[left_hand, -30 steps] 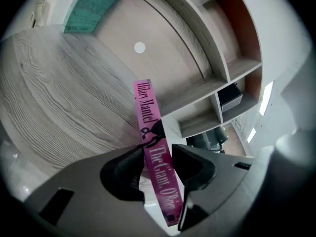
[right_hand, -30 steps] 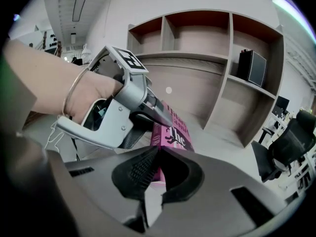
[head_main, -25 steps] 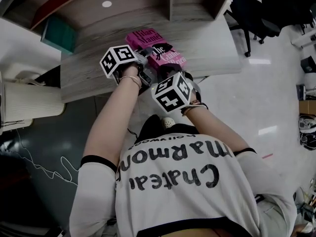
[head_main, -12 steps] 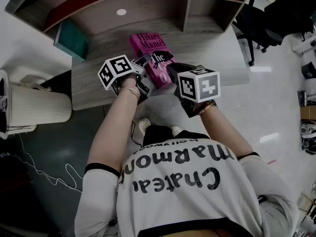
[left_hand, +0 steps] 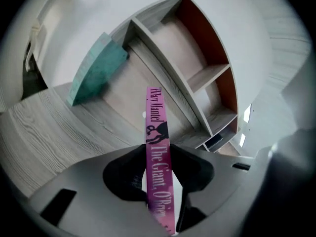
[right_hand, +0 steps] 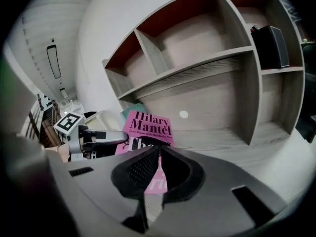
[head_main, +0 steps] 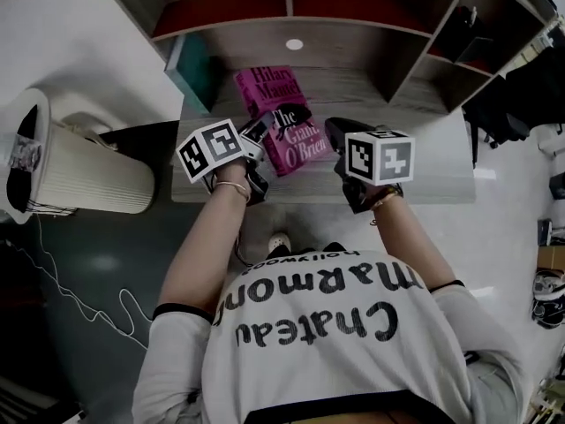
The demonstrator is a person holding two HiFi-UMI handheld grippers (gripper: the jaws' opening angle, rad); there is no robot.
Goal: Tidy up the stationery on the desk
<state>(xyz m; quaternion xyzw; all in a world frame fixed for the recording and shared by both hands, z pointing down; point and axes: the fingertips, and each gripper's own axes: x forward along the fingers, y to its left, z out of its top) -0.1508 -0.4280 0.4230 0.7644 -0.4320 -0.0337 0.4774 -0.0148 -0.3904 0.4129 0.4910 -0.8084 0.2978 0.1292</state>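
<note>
A pink book (head_main: 284, 117) lies on the grey wooden desk (head_main: 424, 162) in front of the shelf unit. My left gripper (head_main: 257, 136) is shut on its left edge; in the left gripper view the book (left_hand: 157, 132) runs edge-on between the two black pads. My right gripper (head_main: 341, 138) hovers just right of the book, apart from it. Its jaws meet at the tips with nothing between them (right_hand: 159, 149), and the book's cover (right_hand: 147, 127) shows beyond. The left gripper (right_hand: 116, 138) shows at the book's left side.
A teal book (head_main: 196, 69) leans against the shelf's left wall. The open shelf unit (head_main: 291, 16) lines the desk's back; a black box (right_hand: 271, 46) stands in a right compartment. A white ribbed bin (head_main: 79, 170) stands on the floor to the left.
My right gripper has drawn off the book's near end and moved right. The left gripper keeps its hold on the book. The head view has swung toward the shelves.
</note>
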